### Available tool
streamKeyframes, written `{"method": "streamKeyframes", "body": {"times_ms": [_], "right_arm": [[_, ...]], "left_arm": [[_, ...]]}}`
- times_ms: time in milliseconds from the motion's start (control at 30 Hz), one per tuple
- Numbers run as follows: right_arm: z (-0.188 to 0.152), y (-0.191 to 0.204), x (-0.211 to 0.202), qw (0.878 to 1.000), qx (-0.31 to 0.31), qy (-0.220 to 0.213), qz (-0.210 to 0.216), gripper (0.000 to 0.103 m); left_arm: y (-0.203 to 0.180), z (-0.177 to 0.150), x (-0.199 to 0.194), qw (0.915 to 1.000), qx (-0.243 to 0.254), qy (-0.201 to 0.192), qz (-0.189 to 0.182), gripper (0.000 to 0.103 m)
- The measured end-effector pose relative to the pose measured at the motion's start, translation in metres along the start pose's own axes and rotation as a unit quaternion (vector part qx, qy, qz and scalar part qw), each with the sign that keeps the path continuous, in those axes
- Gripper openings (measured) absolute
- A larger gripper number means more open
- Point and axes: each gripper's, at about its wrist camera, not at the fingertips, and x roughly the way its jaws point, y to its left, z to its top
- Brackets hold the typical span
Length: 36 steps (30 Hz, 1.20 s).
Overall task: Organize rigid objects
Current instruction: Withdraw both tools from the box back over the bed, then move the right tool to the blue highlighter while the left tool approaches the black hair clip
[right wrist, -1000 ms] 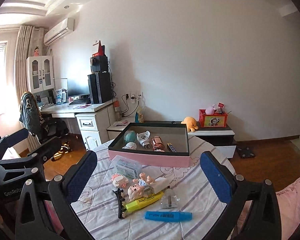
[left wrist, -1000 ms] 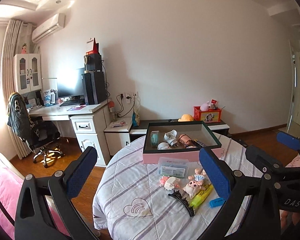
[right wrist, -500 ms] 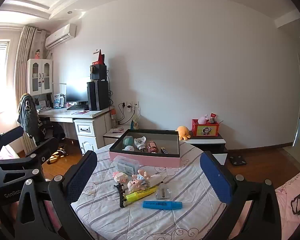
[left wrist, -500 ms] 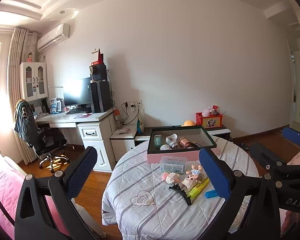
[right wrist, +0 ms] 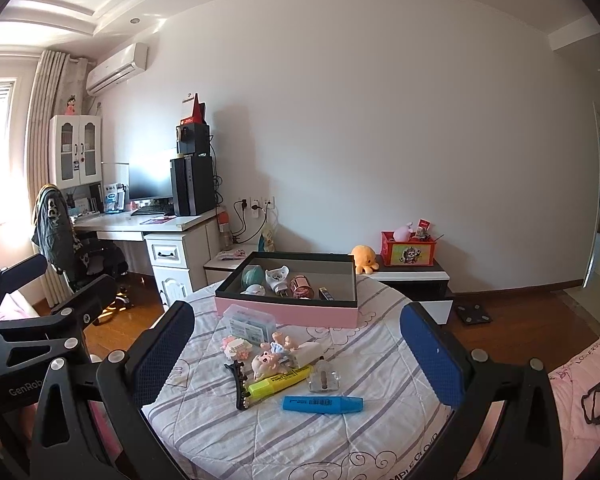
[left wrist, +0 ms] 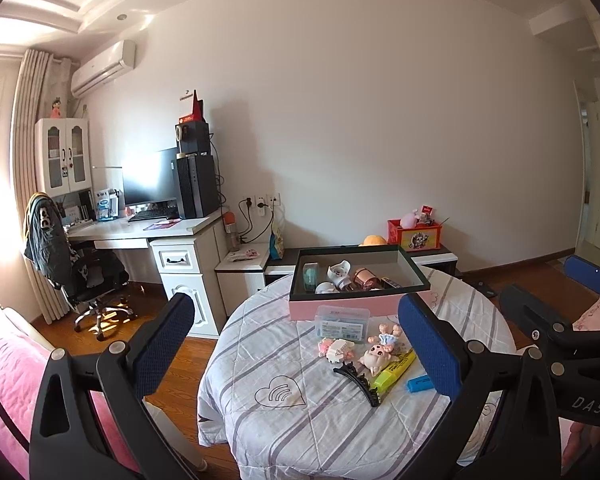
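Note:
A round table with a striped cloth (left wrist: 268, 432) (right wrist: 384, 360) holds a pink box with a dark rim (left wrist: 340, 308) (right wrist: 288, 312) with several small items inside. In front of it lie a clear plastic case (left wrist: 342, 322) (right wrist: 252, 324), a pink toy (left wrist: 336, 350), a pig doll (left wrist: 374, 356) (right wrist: 266, 362), a black hair clip (left wrist: 358, 378) (right wrist: 240, 384), a yellow highlighter (left wrist: 394, 368) (right wrist: 280, 382) and a blue highlighter (left wrist: 420, 383) (right wrist: 322, 404). My left gripper (left wrist: 296, 344) and right gripper (right wrist: 296, 352) are open and empty, held back from the table.
A white desk (left wrist: 172, 236) with a monitor and black tower stands at the left wall, an office chair (left wrist: 80, 276) beside it. A low cabinet (right wrist: 412, 276) with a red box and a yellow plush is behind the table. A pink bed edge (left wrist: 4, 360) is at left.
Both grippers have pulled back and risen from the table, so the table and box look smaller and farther. Both stay open and empty.

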Motion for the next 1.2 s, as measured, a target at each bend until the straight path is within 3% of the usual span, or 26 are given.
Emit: {"method": "streamKeyframes", "body": {"times_ms": [333, 600, 867, 1200], "right_arm": [[-0.009, -0.006, 0.016, 1.0, 0.004, 0.022, -0.002, 0.103], [-0.032, -0.013, 0.052, 0.998, 0.012, 0.069, 0.003, 0.103], [-0.07, -0.028, 0.103, 0.989, 0.022, 0.145, 0.007, 0.103], [-0.106, -0.054, 0.148, 0.977, 0.037, 0.209, -0.005, 0.103]], "left_arm": [[-0.005, -0.01, 0.02, 0.9998, 0.006, 0.017, -0.011, 0.103], [-0.007, -0.037, 0.058, 0.9968, 0.012, 0.071, -0.034, 0.103], [-0.014, -0.074, 0.114, 0.9838, 0.002, 0.165, -0.069, 0.103], [-0.041, -0.11, 0.171, 0.9649, 0.015, 0.245, -0.093, 0.103]]}}
